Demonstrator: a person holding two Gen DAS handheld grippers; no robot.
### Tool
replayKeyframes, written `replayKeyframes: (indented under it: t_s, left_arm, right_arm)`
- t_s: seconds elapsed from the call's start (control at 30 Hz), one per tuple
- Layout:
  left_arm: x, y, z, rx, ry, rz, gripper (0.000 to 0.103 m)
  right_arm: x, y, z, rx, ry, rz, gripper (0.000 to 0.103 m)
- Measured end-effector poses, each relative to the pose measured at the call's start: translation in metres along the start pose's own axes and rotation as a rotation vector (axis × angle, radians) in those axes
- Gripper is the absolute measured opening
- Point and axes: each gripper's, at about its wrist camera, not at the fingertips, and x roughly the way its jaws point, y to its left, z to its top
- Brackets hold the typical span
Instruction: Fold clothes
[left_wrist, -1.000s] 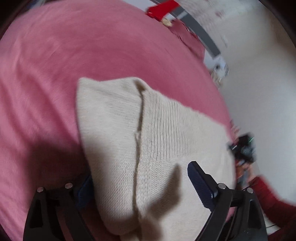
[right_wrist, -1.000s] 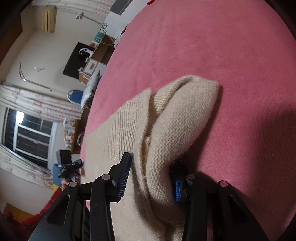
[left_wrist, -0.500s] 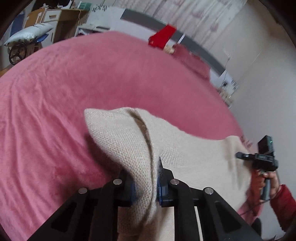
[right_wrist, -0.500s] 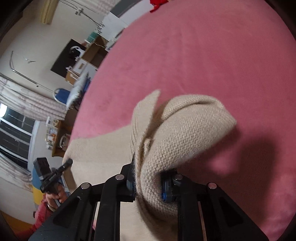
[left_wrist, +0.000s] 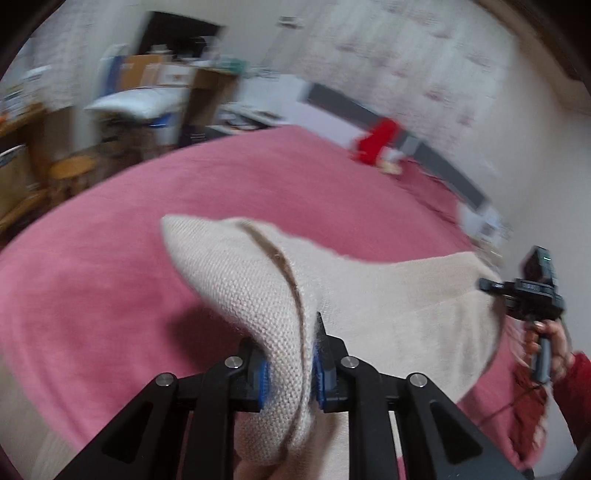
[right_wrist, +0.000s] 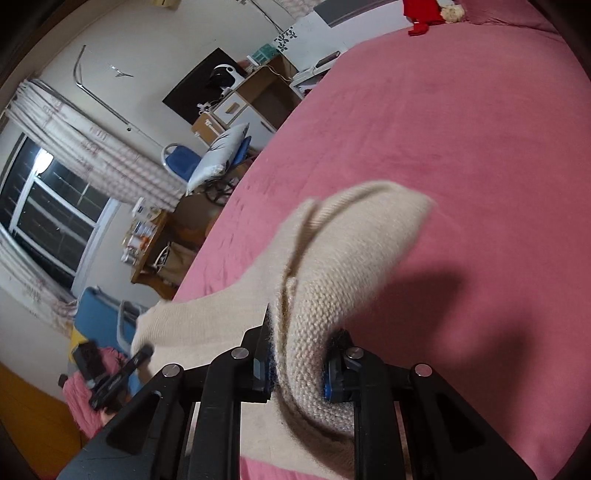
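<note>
No readable text, labels, brands or numbers appear in either wrist view. Small packages on the wooden side table (right_wrist: 147, 254) (beside the pink bed (right_wrist: 461, 147)) are too blurred to read.

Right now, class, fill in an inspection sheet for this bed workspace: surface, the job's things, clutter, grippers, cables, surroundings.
Surface: pink bedspread, mostly bare.
Job's things: cream knit garment, one edge lifted off the bed at both ends, the rest sagging between.
Clutter: red item at the far end of the bed.
Grippers: left gripper has the knit edge between its pads, jaws opening slightly; right gripper is shut on the garment's other corner.
Cables: a thin dark cable hangs below the hand holding the right gripper.
Surroundings: window with curtains, blue chair with a pillow, white cabinet, cardboard boxes; left view is blurred.
</note>
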Motion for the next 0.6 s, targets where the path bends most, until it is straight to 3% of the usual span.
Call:
replayKeyframes:
  t_s: [0.1,0.17,0.23,0.3,0.33,0.37,0.43,0.6]
  left_arm:
    - [0.032,0.041,-0.008,-0.022,0.136,0.237,0.026]
    - [0.052,0.069,-0.021,-0.086,0.234,0.345,0.023]
    - [0.053,0.092,-0.035,-0.203,0.232,0.296,0.023]
    - [0.041,0.105,-0.045,-0.29,0.183,0.251,0.025]
    - [0.034,0.106,-0.049,-0.31,0.168,0.255,0.025]
    - [0.027,0.107,-0.053,-0.324,0.156,0.266,0.025]
    - [0.018,0.09,-0.053,-0.309,0.145,0.307,0.024]
    - [0.015,0.002,-0.049,-0.197,0.142,0.37,0.024]
  right_arm:
    - [0.063,0.004,0.014,0.012,0.009,-0.087,0.035]
    - [0.098,-0.001,0.015,0.024,0.02,-0.162,0.054]
    - [0.116,-0.009,0.013,0.046,0.043,-0.242,0.054]
    - [0.109,-0.01,0.01,0.025,0.002,-0.271,0.054]
    - [0.097,-0.01,0.007,-0.002,-0.03,-0.285,0.056]
    - [0.084,-0.01,0.004,-0.028,-0.059,-0.299,0.065]
    - [0.064,-0.007,-0.004,-0.068,-0.082,-0.319,0.077]
    - [0.021,0.018,-0.046,-0.127,-0.041,-0.325,0.08]
